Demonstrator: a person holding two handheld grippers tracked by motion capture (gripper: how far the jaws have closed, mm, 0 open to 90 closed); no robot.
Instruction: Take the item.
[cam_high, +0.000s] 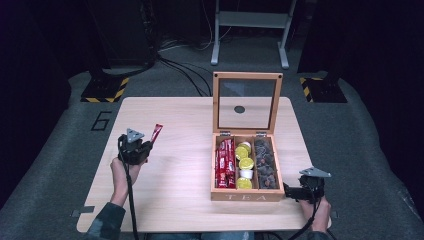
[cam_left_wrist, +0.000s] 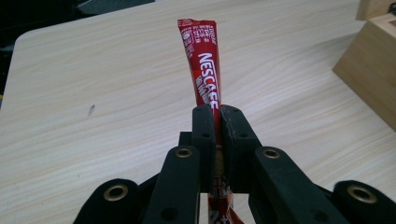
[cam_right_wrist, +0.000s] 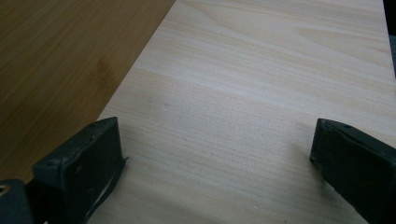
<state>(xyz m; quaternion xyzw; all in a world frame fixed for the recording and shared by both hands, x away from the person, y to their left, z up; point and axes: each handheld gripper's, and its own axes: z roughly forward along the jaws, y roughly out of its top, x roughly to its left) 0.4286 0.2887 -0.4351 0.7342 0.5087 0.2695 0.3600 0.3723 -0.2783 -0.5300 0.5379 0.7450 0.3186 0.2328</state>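
Sachet clamped between left gripper jaws, sticking out beyond tips; right gripper jaws spread.

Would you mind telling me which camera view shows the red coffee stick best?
The left gripper view: the red coffee stick stands close up, its lettering readable, clamped between the left tongs. The high view shows it small, tilted above the table. The right gripper view faces bare tabletop beside the wooden tea box.

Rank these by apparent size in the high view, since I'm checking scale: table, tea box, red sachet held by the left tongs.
1. Table
2. Tea box, lid raised
3. Red sachet, clamped in the left tongs; its lower end is hidden.
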